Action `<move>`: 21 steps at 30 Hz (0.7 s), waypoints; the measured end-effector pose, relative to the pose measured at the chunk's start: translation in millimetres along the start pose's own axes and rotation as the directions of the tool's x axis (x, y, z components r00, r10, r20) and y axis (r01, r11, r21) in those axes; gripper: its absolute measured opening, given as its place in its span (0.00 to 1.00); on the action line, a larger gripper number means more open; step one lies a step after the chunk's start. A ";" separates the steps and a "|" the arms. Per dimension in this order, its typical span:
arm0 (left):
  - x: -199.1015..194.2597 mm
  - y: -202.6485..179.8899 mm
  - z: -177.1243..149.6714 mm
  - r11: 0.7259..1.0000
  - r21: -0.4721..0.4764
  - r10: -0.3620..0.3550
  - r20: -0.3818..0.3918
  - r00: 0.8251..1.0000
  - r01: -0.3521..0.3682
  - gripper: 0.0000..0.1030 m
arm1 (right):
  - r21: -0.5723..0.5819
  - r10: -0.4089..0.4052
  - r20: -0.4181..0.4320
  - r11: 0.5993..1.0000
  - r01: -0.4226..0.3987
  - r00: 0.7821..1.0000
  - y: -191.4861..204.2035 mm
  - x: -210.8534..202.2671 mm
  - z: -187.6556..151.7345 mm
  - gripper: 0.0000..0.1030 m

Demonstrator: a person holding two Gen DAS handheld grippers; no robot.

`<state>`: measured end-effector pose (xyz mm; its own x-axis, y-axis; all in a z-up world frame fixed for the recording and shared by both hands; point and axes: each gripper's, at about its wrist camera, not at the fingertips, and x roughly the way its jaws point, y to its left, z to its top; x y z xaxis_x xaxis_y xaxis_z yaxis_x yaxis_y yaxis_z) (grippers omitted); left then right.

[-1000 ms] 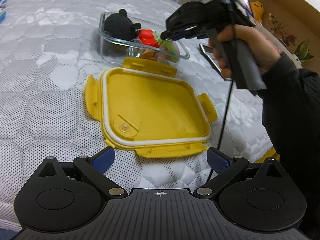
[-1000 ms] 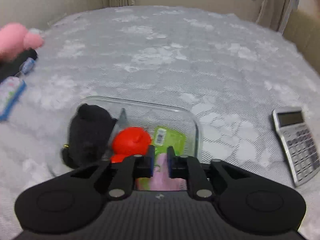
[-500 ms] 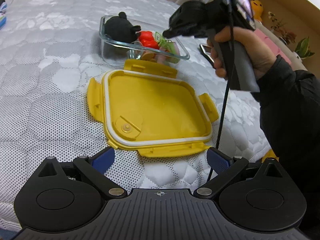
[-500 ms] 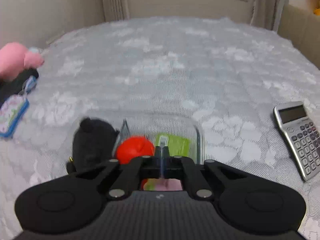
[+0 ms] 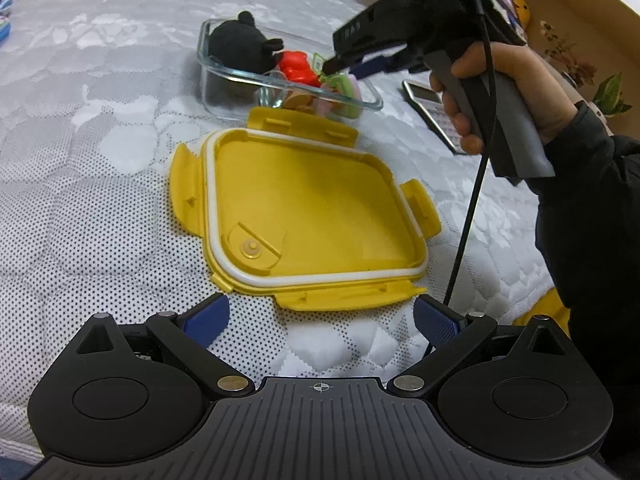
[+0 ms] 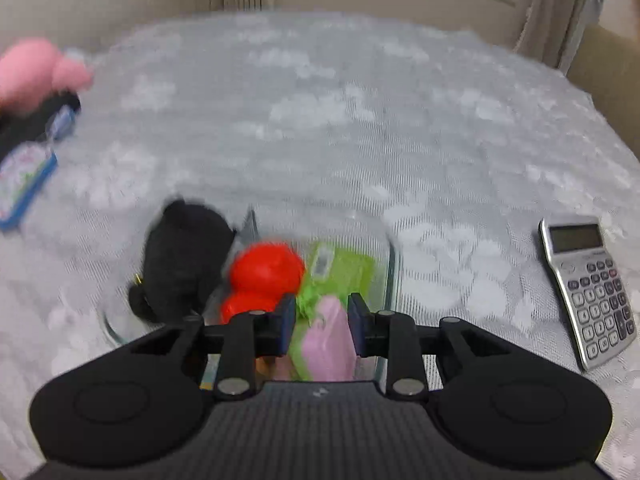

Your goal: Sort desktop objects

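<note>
A clear glass container [image 5: 236,72] [image 6: 394,264] sits on the quilted bed. It holds a black plush toy [image 5: 240,46] [image 6: 180,256], a red toy [image 5: 296,68] [image 6: 264,272], a green packet [image 6: 344,268] and a pink case [image 6: 330,340]. Its yellow lid [image 5: 308,208] lies upside down just in front of it. My left gripper [image 5: 320,320] is open and empty, just short of the lid's near edge. My right gripper [image 6: 321,322] [image 5: 352,66] is partly open above the container's right end, its fingers either side of the pink case and apart from it.
A silver calculator [image 6: 588,288] [image 5: 430,106] lies right of the container. A pink plush [image 6: 36,72], a black item and a blue-edged card [image 6: 24,182] lie at the far left. Curtains and a wall stand beyond the bed.
My right gripper shut fully half a second ago and has now opened partway above the container. My left gripper stayed open and barely moved.
</note>
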<state>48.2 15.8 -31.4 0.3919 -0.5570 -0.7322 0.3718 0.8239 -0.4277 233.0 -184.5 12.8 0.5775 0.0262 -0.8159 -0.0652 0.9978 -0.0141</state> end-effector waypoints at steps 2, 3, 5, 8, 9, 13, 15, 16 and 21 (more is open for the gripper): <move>-0.2 1.1 -0.1 1.000 -0.004 -0.003 0.000 1.000 0.003 0.98 | -0.008 -0.028 0.009 1.000 0.028 1.000 1.3 7.9 0.4 0.38; -0.7 1.3 -0.3 1.000 -0.005 -0.003 0.001 1.000 0.003 0.98 | -0.020 -0.028 0.019 0.999 0.028 0.999 1.9 10.5 0.7 0.38; -2.1 1.5 -0.8 1.000 -0.001 0.000 0.004 1.000 0.000 0.98 | -0.028 -0.001 0.046 1.000 0.003 0.999 1.4 11.2 0.5 0.23; -3.8 3.5 -0.8 1.000 -0.008 0.003 0.007 1.000 -0.003 0.98 | 0.004 0.015 0.108 1.000 -0.015 0.994 0.0 1.0 -2.6 0.04; -3.5 4.1 -0.5 1.000 -0.013 0.002 0.006 1.000 -0.002 0.98 | 0.003 0.020 0.126 1.000 -0.021 0.992 0.5 -3.1 -2.9 0.02; -2.5 2.4 -0.1 1.000 -0.012 -0.002 0.003 1.000 0.002 0.98 | -0.020 -0.023 0.203 0.999 0.027 0.979 4.3 -16.5 1.2 0.00; -3.0 -0.1 -0.6 1.000 0.000 -0.005 0.002 1.000 0.005 0.98 | 0.000 -0.018 0.220 1.000 0.018 0.975 0.8 -21.1 5.3 0.00; -3.3 -0.8 -0.6 1.000 0.003 -0.004 0.002 1.000 0.004 0.98 | 0.012 -0.012 0.223 1.000 0.010 0.975 -1.0 -22.6 6.9 0.00; -3.4 0.4 -0.2 1.000 -0.006 -0.004 0.002 1.000 0.004 0.98 | 0.110 0.037 0.134 0.993 -0.052 0.990 -14.4 -8.2 16.0 0.07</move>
<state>46.8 18.0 -29.1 0.3922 -0.5601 -0.7297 0.3678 0.8226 -0.4337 242.2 -198.1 29.0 0.6788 0.0708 -0.7309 -0.0052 0.9958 0.0917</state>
